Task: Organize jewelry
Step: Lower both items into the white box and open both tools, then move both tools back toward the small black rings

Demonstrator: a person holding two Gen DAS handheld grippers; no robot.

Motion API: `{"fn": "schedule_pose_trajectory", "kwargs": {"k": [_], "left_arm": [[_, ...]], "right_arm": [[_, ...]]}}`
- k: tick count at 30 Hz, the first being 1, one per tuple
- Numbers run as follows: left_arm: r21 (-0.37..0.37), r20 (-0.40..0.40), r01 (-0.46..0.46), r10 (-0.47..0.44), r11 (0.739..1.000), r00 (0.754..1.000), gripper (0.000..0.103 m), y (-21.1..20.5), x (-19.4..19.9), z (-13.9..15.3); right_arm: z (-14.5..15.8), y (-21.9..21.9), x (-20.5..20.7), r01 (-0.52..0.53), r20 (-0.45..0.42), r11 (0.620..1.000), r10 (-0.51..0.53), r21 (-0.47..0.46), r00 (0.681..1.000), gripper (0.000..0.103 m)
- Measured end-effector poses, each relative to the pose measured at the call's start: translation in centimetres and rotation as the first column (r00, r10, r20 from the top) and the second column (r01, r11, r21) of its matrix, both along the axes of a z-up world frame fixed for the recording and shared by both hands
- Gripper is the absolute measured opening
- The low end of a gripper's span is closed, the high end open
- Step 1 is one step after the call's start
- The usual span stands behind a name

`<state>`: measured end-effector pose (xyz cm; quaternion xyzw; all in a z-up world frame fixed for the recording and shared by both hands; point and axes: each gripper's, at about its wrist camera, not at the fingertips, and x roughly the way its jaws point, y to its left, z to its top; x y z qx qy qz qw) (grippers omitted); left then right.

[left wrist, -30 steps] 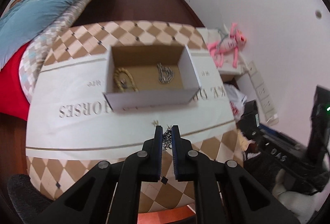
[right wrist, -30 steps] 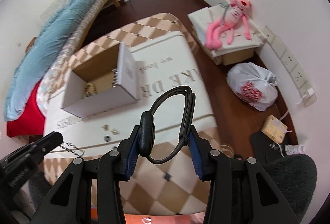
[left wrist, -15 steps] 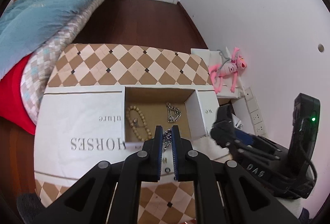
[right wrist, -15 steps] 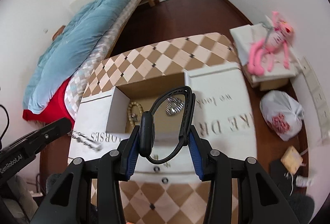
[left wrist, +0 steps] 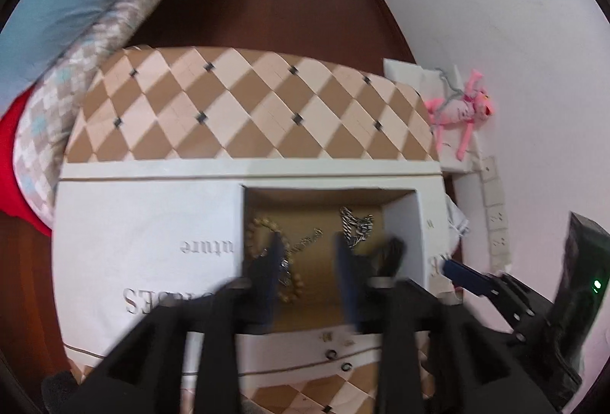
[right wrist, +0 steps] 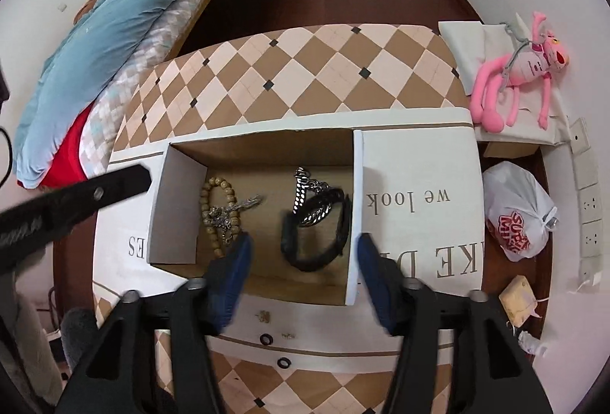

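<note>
An open cardboard box (right wrist: 354,215) sits on the table; it also shows in the left wrist view (left wrist: 404,235). Inside lie a wooden bead bracelet (right wrist: 213,208), a thin silver chain (right wrist: 232,212) across it, a chunky silver chain (right wrist: 305,196) and a black band (right wrist: 316,238). My right gripper (right wrist: 301,273) is open and empty above the box's near edge. My left gripper (left wrist: 307,273) is open and empty over the box, with the thin chain (left wrist: 301,246) lying below it. The beads (left wrist: 263,227) and chunky chain (left wrist: 356,227) show there too.
Two small black rings (right wrist: 267,339) and small earrings (right wrist: 265,316) lie on the white cloth (right wrist: 419,200) in front of the box. The checkered table (right wrist: 297,71) ends near a bed (right wrist: 114,25) at left. A pink plush (right wrist: 511,74) and plastic bag (right wrist: 518,215) lie at right.
Both grippers moved over the box and opened. The left let go of the thin silver chain and the right let go of the black band; both now lie in the box.
</note>
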<state>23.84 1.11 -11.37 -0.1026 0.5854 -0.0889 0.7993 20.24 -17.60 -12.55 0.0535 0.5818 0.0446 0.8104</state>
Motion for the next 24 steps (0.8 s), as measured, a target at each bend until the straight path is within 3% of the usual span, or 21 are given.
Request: {"fn": "schedule_pose_trajectory", "kwargs": {"k": [1,2,4,7,12,18,24], "left_arm": [[0.024,0.014,-0.007,0.007,1.0,1.0,0.067,0.1,-0.1,0.1],[0.039,0.033,-0.016,0.015,0.999,0.999,0.072,0.3,-0.5,0.3],[0.086,0.053,-0.025,0.021,0.996,0.998,0.076,0.5,-1.2,0.2],[0.163,0.068,-0.045,0.034,0.986,0.997,0.102,0.9,-2.0,-0.3],[0.249,0.112,-0.072,0.045,0.966,0.993,0.103,1.2,-4.1,-1.7],[0.277,0.112,-0.092,0.063,0.956,0.992,0.103,1.3,-5.4,-2.9],[0.275,0.134,-0.099,0.064,0.956,0.989,0.103,1.1,-6.5,-2.1]], "right_arm": [[0.1,0.0,-0.1,0.001,0.004,1.0,-0.001,-0.01,1.0,0.07],[0.3,0.1,-0.3,-0.002,0.009,1.0,0.002,-0.019,1.0,0.071],[0.6,0.0,-0.6,-0.001,0.015,0.999,0.001,-0.042,1.0,0.088],[0.7,0.0,-1.1,0.004,0.023,0.996,-0.002,-0.088,1.0,0.099],[-0.2,0.2,-1.7,0.018,0.038,0.976,-0.01,-0.219,0.999,0.103],[-1.3,0.0,-1.7,0.037,0.034,0.97,-0.03,-0.24,0.999,0.103],[-0.8,0.3,-2.2,0.046,0.054,0.967,-0.033,-0.252,0.998,0.103]]}}
